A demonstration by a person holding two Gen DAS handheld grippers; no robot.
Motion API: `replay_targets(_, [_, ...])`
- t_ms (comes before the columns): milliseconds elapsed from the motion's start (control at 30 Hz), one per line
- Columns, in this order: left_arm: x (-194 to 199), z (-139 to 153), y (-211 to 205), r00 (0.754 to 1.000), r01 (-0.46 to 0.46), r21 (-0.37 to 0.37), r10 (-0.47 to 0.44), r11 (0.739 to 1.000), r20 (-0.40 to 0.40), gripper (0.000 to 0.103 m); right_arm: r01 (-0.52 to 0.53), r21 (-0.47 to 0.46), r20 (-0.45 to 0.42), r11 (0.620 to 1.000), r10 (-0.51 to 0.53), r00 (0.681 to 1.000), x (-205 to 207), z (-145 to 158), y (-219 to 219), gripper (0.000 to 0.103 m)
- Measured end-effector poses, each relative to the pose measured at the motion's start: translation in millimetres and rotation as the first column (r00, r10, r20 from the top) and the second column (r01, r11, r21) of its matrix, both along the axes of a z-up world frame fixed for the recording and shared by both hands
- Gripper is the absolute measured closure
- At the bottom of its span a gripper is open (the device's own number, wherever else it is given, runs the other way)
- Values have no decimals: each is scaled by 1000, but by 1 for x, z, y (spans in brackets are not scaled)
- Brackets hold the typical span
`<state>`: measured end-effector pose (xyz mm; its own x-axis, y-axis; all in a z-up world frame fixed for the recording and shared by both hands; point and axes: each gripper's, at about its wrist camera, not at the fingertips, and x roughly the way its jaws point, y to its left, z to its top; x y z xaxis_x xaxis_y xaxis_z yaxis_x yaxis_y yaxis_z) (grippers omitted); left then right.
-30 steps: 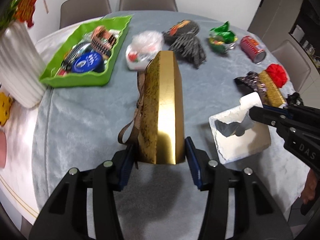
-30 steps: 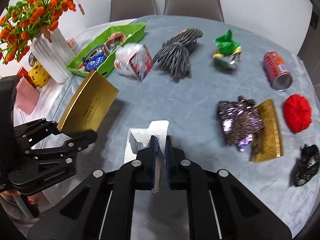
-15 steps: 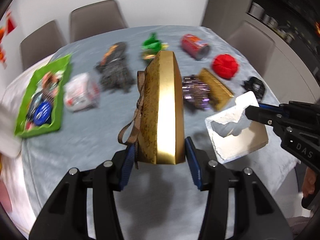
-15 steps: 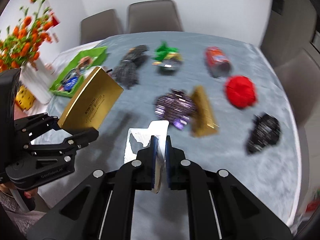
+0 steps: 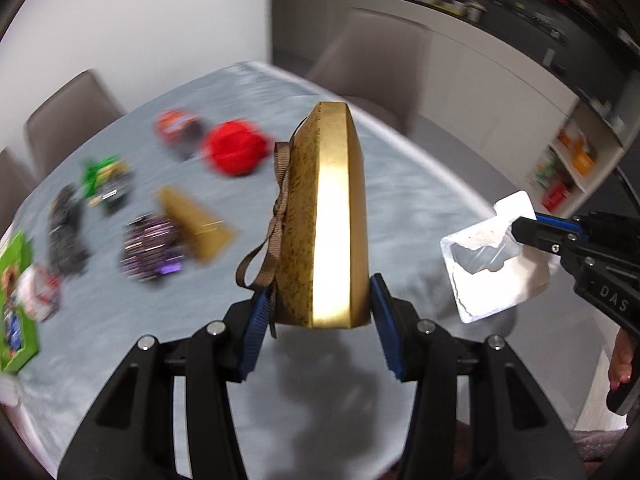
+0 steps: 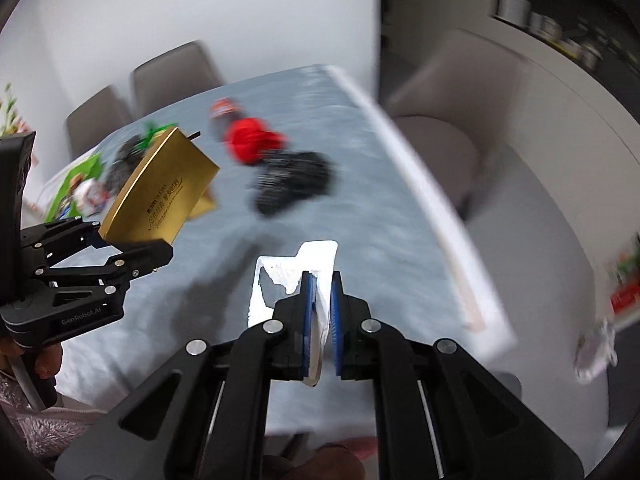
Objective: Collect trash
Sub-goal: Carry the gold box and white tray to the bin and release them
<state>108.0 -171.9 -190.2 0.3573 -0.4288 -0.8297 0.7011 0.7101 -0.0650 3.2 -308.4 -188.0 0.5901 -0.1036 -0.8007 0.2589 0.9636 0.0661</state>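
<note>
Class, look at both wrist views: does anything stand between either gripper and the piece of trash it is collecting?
Nothing visible does. The left gripper already clamps the gold box, and the right gripper is shut on the torn white packet.

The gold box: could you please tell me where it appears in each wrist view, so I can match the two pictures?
Left wrist view: gold box at centre, edge-on, clamped in the left tool.
Right wrist view: gold box at left of centre, its printed broad face showing, above the left tool.
Shared landmark: the red ball on the grey table, blurred in both.
</note>
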Motion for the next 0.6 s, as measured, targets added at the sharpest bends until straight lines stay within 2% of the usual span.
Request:
replay_targets(167, [-62, -3, -94, 988, 156, -27, -157, 987, -12, 54, 155, -29, 6, 988, -154, 988, -83, 5, -80, 96])
replay_targets(300, [-113, -9, -165, 959, 280, -41, -281, 959, -34, 54, 287, -36, -4, 957, -287, 958, -153, 2, -137, 95])
replay_targets(400, [-150, -17, -213, 924, 377, -40, -379, 925, -45, 54, 400, -36, -14, 916, -401, 916, -209, -5, -177, 95])
replay_targets(467, [-172, -26, -244, 891, 451, -31, -452, 892, -55, 54, 459, -38, -19, 888, -460, 888, -235, -10, -195, 95])
replay_targets(600, [-210, -40, -301, 813, 580, -4, -579, 815, -66, 54, 591, -23, -30, 806, -591, 806, -282, -27, -233, 95])
